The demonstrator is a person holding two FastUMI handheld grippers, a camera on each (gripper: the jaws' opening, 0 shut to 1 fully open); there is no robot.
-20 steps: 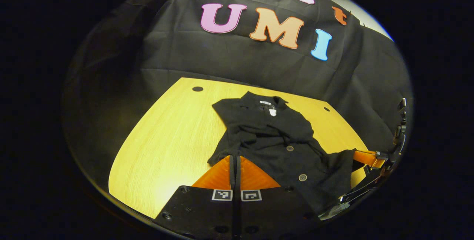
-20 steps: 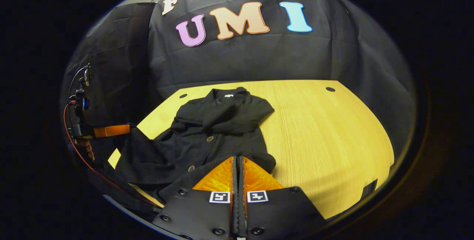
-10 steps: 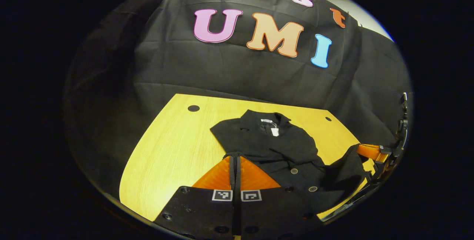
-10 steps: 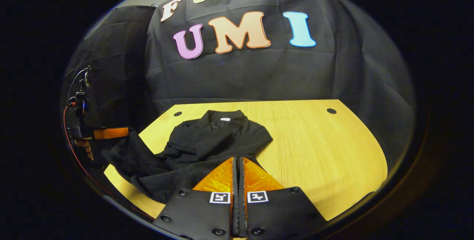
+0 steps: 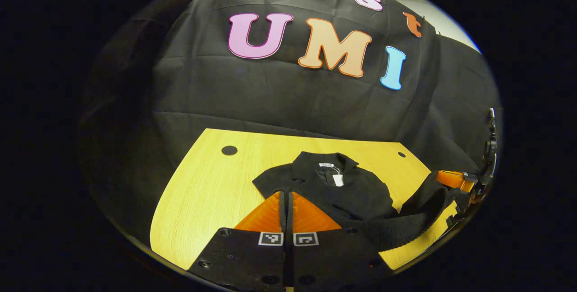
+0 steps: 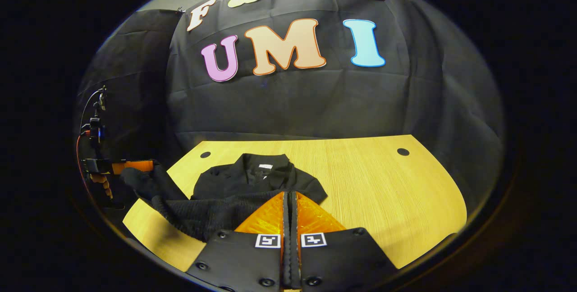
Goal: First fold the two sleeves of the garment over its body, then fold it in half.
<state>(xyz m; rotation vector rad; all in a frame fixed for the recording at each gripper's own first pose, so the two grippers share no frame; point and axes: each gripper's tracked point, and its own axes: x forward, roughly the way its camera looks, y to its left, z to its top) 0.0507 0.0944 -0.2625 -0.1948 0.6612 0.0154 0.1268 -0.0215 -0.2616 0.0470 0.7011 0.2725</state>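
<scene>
Both hand-held grippers, left and right, clamp the black garment's lifted hem, its lower half hidden behind their fingers, the collar end resting on the counter.

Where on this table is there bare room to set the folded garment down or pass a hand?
Bare wood lies on the table between the garment and the far-corner hole, and between the garment's other side and the opposite hole. The near edge is crowded: the left gripper and right gripper hold the lifted hem.
</scene>
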